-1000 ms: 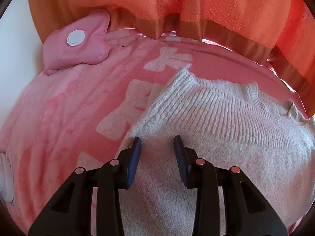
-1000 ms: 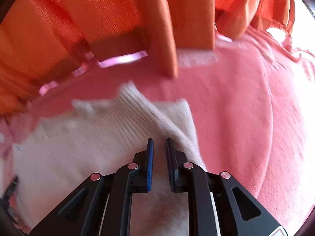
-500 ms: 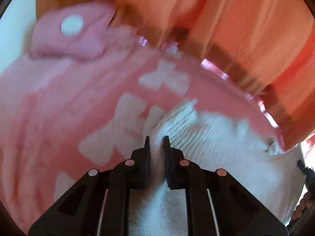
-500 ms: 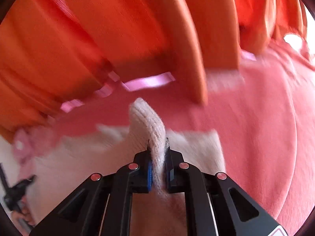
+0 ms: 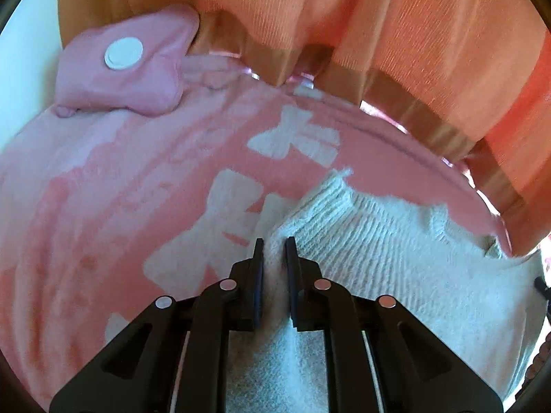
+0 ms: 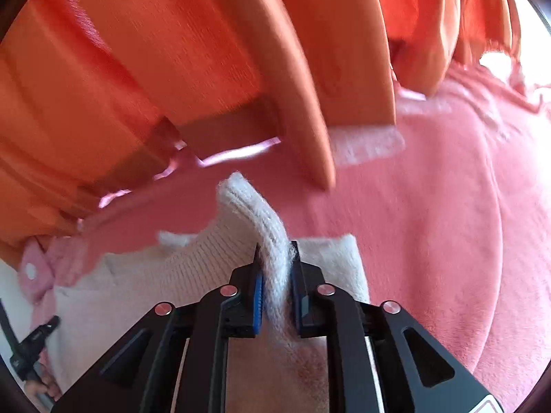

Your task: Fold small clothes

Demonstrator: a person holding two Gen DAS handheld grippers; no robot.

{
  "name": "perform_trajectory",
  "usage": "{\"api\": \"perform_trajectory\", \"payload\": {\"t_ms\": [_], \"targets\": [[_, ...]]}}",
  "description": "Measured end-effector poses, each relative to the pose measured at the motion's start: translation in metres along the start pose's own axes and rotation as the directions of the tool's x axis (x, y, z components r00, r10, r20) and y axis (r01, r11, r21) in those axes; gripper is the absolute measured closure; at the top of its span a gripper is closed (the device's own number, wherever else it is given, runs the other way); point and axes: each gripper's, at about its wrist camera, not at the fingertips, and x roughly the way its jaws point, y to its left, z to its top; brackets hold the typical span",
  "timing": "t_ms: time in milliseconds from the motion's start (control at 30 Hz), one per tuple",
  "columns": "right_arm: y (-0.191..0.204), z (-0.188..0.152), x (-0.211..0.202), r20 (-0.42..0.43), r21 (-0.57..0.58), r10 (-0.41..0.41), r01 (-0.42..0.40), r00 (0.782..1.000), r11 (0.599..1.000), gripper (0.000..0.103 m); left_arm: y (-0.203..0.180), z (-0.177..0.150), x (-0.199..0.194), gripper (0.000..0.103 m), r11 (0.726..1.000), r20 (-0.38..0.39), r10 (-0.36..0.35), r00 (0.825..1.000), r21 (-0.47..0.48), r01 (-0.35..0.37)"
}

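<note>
A small white knitted sweater (image 5: 385, 268) lies on a pink blanket (image 5: 103, 206) with pale bow shapes. My left gripper (image 5: 274, 251) is shut on the sweater's left edge, near its ribbed hem. In the right wrist view the sweater (image 6: 179, 275) spreads to the left, and my right gripper (image 6: 275, 254) is shut on a ribbed fold of it that stands up between the jaws. The other gripper (image 6: 31, 347) shows at the far left edge of that view.
Orange curtains (image 5: 378, 27) hang along the far edge of the blanket, and they fill the top of the right wrist view (image 6: 172, 51). A pink padded pouch with a white button (image 5: 127, 65) lies at the far left. The pink blanket (image 6: 447, 223) stretches to the right.
My left gripper has closed on the sweater's left edge. My right gripper has closed on the ribbed fold and raised it off the blanket.
</note>
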Motion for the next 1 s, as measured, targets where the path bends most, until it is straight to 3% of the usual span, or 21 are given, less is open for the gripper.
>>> {"api": "perform_trajectory", "payload": {"t_ms": [100, 200, 267, 367, 467, 667, 733, 867, 933, 1000], "targets": [[-0.008, -0.012, 0.039, -0.132, -0.049, -0.103, 0.097, 0.986, 0.994, 0.086, -0.002, 0.0, 0.002, 0.089, 1.0, -0.001, 0.01, 1.0, 0.011, -0.009], [-0.008, -0.001, 0.017, -0.097, 0.015, -0.085, 0.087, 0.992, 0.996, 0.085, -0.008, -0.001, -0.008, 0.086, 0.998, 0.002, 0.046, 0.999, 0.045, -0.046], [0.003, 0.002, -0.012, -0.001, 0.014, -0.064, 0.064, 0.998, 0.998, 0.084, -0.012, -0.002, -0.018, 0.086, 0.996, 0.01, 0.056, 0.998, 0.064, -0.057], [0.036, -0.013, -0.043, 0.018, -0.06, 0.044, -0.043, 0.999, 0.997, 0.079, -0.02, -0.009, -0.037, 0.079, 0.994, 0.033, 0.06, 0.998, 0.087, -0.063], [0.083, -0.048, -0.058, -0.075, -0.186, 0.134, -0.146, 0.988, 0.972, 0.079, -0.03, -0.02, -0.051, 0.072, 0.989, 0.043, 0.072, 0.996, 0.127, -0.077], [0.144, -0.091, -0.066, -0.159, -0.297, 0.19, -0.231, 0.969, 0.927, 0.08, -0.037, -0.04, -0.074, 0.071, 0.985, 0.042, 0.069, 0.997, 0.156, -0.074], [0.153, -0.103, -0.067, -0.189, -0.311, 0.206, -0.258, 0.96, 0.915, 0.08, -0.036, -0.044, -0.082, 0.064, 0.987, 0.044, 0.065, 0.997, 0.144, -0.071], [0.142, -0.115, -0.077, -0.162, -0.328, 0.17, -0.215, 0.972, 0.92, 0.08, -0.023, -0.057, -0.096, 0.049, 0.992, 0.038, 0.043, 0.998, 0.117, -0.047], [0.107, -0.113, -0.087, -0.12, -0.283, 0.1, -0.131, 0.988, 0.95, 0.071, -0.01, -0.066, -0.101, 0.043, 0.995, 0.023, 0.038, 0.999, 0.097, -0.04], [0.063, -0.112, -0.095, -0.088, -0.187, 0.016, -0.033, 0.996, 0.982, 0.051, 0.01, -0.077, -0.104, 0.04, 0.997, -0.006, 0.041, 0.999, 0.059, -0.04]]}}
